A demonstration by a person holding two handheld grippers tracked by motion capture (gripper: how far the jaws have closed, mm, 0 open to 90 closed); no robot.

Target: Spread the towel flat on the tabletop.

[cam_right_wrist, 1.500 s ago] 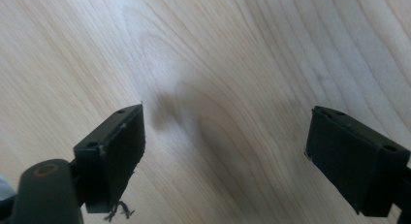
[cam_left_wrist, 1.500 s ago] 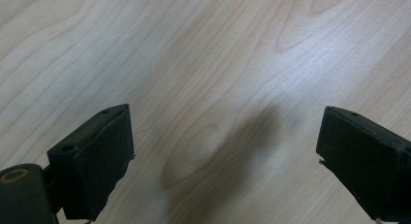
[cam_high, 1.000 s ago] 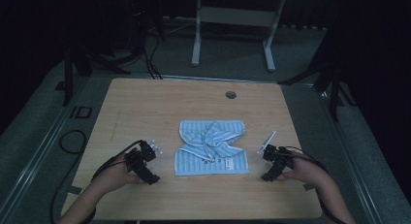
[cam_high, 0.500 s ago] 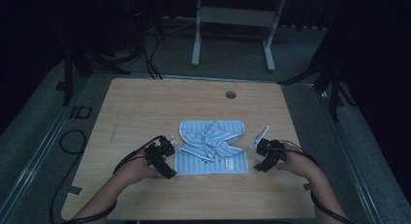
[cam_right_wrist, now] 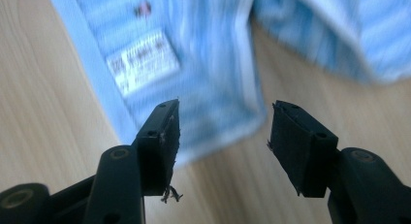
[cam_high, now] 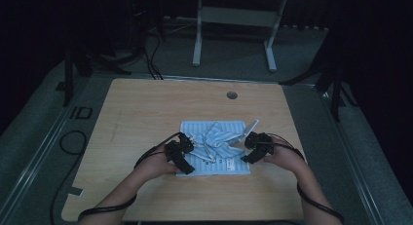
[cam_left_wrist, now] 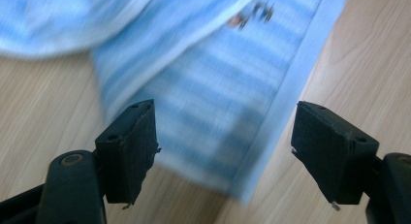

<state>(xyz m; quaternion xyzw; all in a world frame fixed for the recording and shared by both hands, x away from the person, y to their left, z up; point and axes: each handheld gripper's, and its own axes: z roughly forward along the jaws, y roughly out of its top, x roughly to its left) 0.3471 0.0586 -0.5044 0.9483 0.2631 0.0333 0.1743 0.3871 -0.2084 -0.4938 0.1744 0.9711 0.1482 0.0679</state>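
A: The room is dark; a light wooden table stands lit on grey flooring, with a round cable hole near its far edge. A blue striped cloth lies rumpled toward the near edge, about midway between the left and right edges.

B: State of the left gripper?

A: It stands at the cloth's near left corner. In the left gripper view the jaws straddle that corner, apart, the pads not pressing on it. The jaws have just been closing, with cloth between them.

B: And the right gripper?

A: It stands at the cloth's right edge. In the right gripper view the jaws bracket a hemmed corner beside a white sewn label, apart, no pad contact visible. These jaws have also just been closing around the cloth.

B: Difference from the earlier frames?

A: A second ago both grippers stood on bare table, well apart from the cloth on either side. Both have since moved inward to its corners. The cloth itself has not shifted.

B: Meaning for the work?

A: Likely a two-corner grasp is under way, preparatory to lifting and spreading the cloth. Neither grip is complete.
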